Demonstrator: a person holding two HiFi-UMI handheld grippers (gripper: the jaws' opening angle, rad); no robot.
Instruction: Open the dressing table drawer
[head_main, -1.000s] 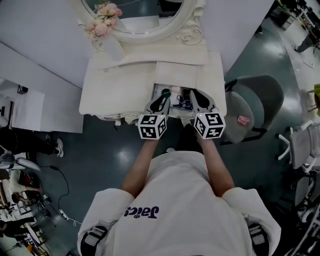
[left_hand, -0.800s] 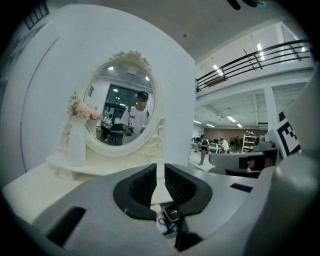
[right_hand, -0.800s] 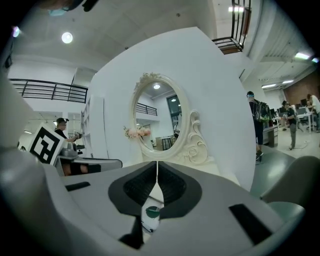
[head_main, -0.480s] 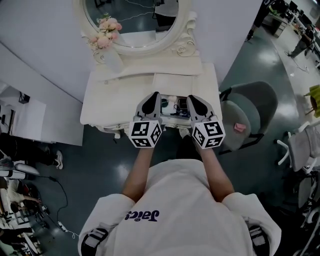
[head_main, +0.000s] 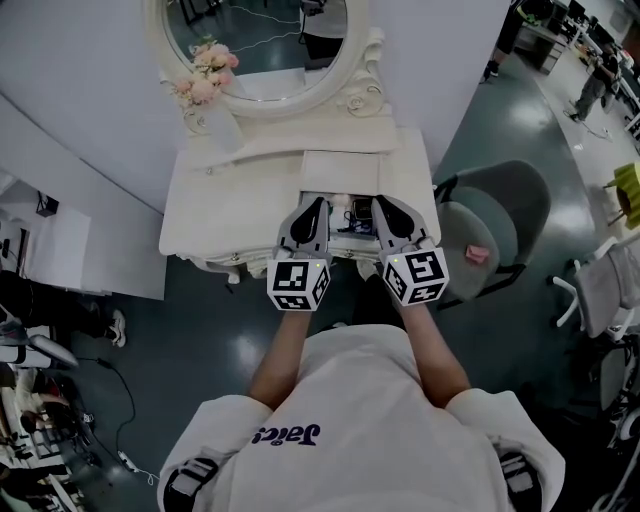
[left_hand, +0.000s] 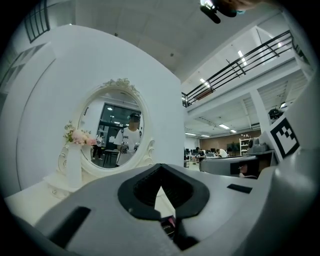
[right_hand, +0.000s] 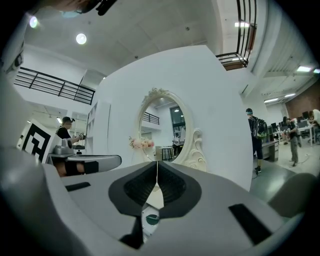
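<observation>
While drawer (head_main: 346, 243) stands open, small cluttered items (head_main: 356, 212) lie inside.

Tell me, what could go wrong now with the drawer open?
The open drawer sticks out toward the person, full of small things; the shut left gripper and right gripper hang just over it and might bump it or its contents. A wide swing could tip the flower vase at the back of the dressing table.

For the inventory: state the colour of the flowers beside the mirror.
Pink flowers, clearest in the head view.
</observation>
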